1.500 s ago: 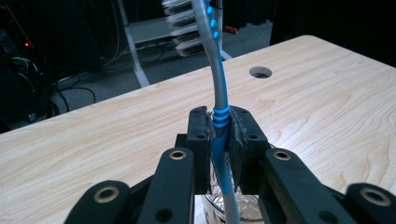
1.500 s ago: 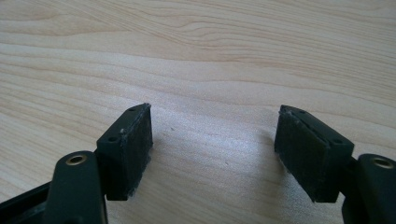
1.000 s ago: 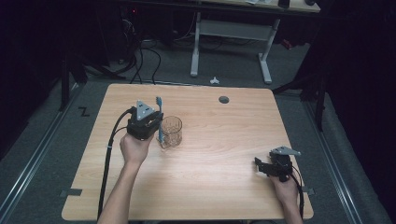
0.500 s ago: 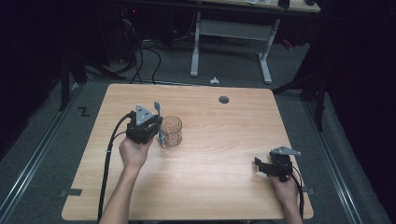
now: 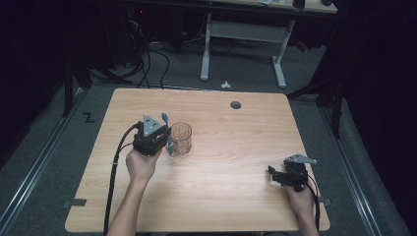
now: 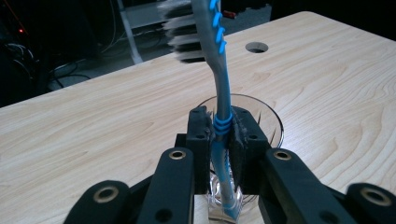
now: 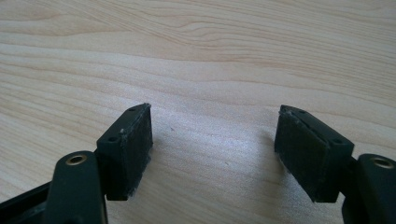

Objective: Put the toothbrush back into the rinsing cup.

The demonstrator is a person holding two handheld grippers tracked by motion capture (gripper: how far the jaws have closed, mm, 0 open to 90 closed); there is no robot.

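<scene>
My left gripper is shut on a blue and white toothbrush, bristle head up. The handle's lower end hangs inside a clear glass that stands just beyond the jaws. In the high view the left gripper sits left of centre with the toothbrush sticking up beside the glass. My right gripper is open with bare wood between its pads; in the high view the right gripper rests near the table's front right corner.
The wooden table has a round cable hole at its back edge. Behind it on the floor are cables and the white legs of another desk. A black cable trails from the left gripper.
The left gripper with the toothbrush has shifted slightly towards the front of the table beside the glass. The right gripper has not moved.
</scene>
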